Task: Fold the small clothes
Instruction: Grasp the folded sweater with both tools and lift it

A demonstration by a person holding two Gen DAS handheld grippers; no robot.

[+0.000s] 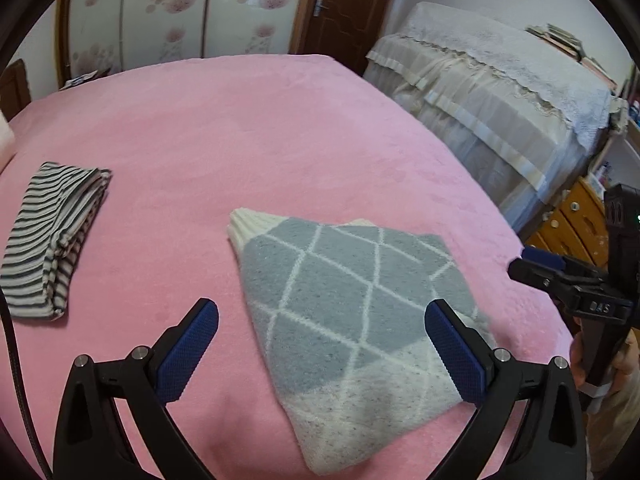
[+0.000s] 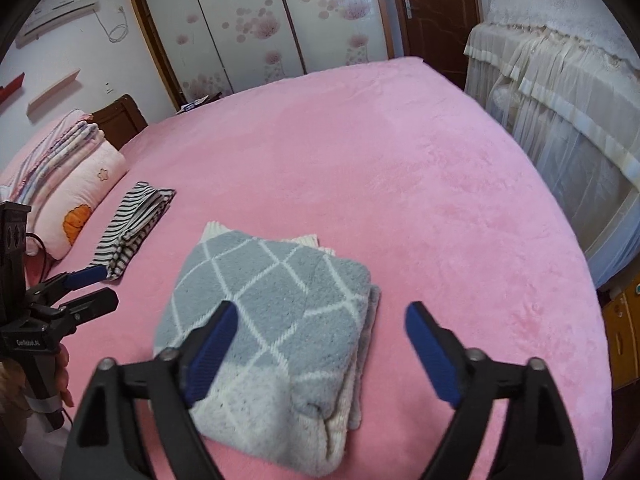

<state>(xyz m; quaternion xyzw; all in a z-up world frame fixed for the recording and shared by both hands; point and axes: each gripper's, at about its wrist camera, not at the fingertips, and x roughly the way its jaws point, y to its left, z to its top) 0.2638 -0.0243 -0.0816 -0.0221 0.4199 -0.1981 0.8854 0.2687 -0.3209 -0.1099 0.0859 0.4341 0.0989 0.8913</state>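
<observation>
the left gripper (image 1: 322, 344) hangs above the bed with its blue-padded jaws spread wide and nothing between the pads; the near part of a folded knit sweater (image 1: 352, 320) shows through the gap below them. the right gripper (image 2: 320, 350) is likewise spread wide and empty, tilted down over the near right corner of the same sweater, its left pad in front of the knit and its right pad over bare pink cover. in the left wrist view the right gripper appears at the right edge, held by a hand (image 1: 600, 368) on its handle; in the right wrist view the left gripper shows at the left edge, also held by a hand (image 2: 62, 376).

the sweater, grey with a white diamond grid and a pale speckled lower part, lies folded into a compact stack on the pink bedcover (image 2: 420, 168). a folded black-and-white striped garment (image 2: 132, 224) lies apart from it to the left, near a pink pillow (image 2: 80, 192) with a stack of folded bedding on top.
</observation>
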